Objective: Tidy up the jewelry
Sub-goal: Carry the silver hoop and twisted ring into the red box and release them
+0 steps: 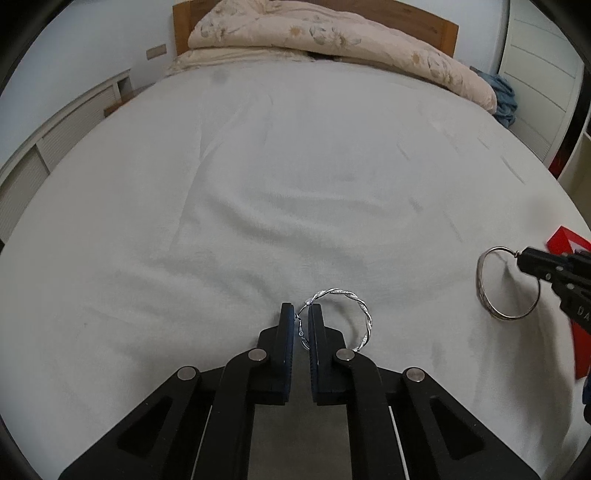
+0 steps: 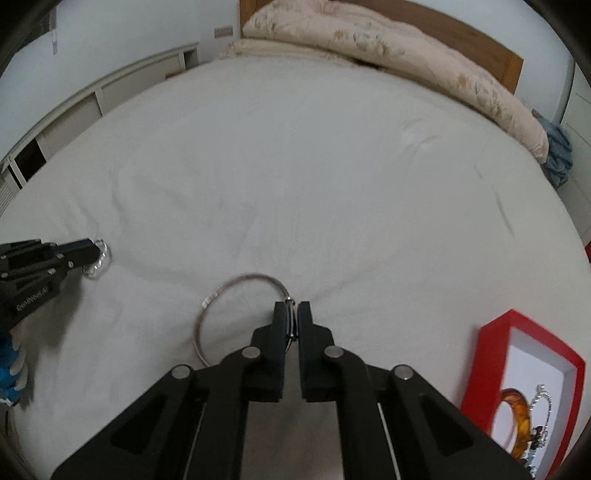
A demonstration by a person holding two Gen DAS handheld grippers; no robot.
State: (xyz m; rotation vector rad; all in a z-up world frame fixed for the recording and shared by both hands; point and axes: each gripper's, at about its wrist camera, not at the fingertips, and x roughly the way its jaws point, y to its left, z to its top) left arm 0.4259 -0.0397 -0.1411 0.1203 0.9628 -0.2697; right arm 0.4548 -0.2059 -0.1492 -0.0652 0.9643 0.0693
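Note:
My left gripper [image 1: 301,314] is shut on a twisted silver bracelet [image 1: 360,308], held just above the white bed sheet; it also shows in the right wrist view [image 2: 96,248], at the far left, with the bracelet [image 2: 103,258]. My right gripper [image 2: 291,308] is shut on a plain silver bangle [image 2: 221,291], clamping it at the clasp; the bangle hangs to the left of the fingers. It also shows in the left wrist view [image 1: 526,254], at the right edge, with the bangle [image 1: 482,284]. A red jewelry box [image 2: 491,347] lies at the lower right, holding an amber bangle [image 2: 517,413] and a silver chain [image 2: 543,402].
The white bed sheet [image 1: 295,177] fills both views. A folded beige floral quilt [image 1: 332,37] lies at the wooden headboard [image 1: 448,35]. Blue cloth [image 1: 504,98] sits at the far right corner. White cabinets [image 2: 110,88] line the left side. The red box's corner [image 1: 565,240] shows at right.

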